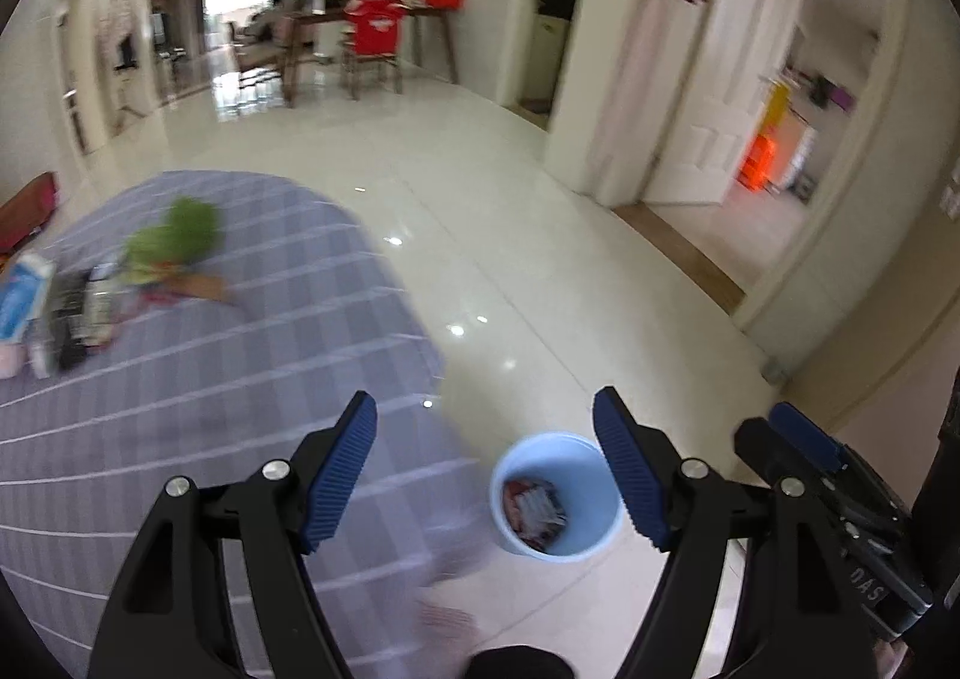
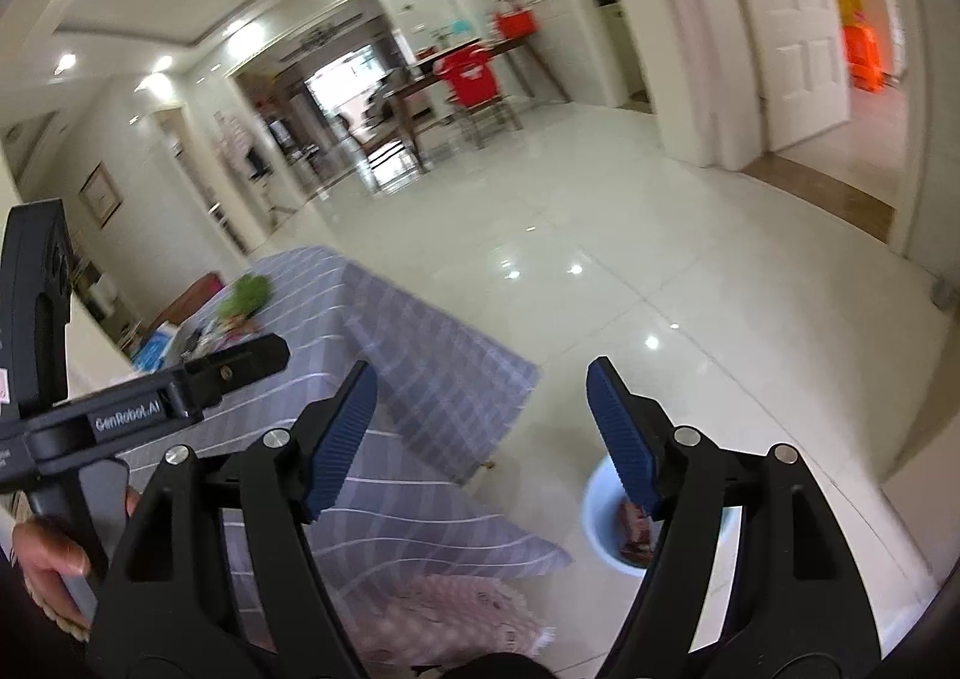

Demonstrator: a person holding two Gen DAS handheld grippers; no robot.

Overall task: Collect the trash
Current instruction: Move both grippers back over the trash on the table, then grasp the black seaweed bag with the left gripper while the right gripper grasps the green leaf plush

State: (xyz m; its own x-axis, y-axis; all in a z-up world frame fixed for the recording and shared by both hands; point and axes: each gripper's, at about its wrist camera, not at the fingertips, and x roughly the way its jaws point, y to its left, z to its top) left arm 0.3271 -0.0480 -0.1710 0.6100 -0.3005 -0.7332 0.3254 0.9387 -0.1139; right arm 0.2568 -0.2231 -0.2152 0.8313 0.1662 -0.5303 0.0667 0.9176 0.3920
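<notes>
Left wrist view shows the left gripper with its blue ribbed fingers spread wide apart, nothing between them and nothing touched; below and between the fingertips, closer to the right-hand finger, stands the light blue bin on the glossy tiled floor, just beside the hanging edge of the grey striped tablecloth; crumpled wrappers, red and white, lie at the bottom of the bin; far from the bin, at the opposite side of the cloth, sits a blurred cluster of items with something green among them, too smeared to identify. Right wrist view shows the right gripper likewise splayed open and empty; the bin appears partly hidden behind its right-hand finger, with trash visible inside; left of the bin the tablecloth drapes downward; further left a hand grips the left gripper's black handle.
</notes>
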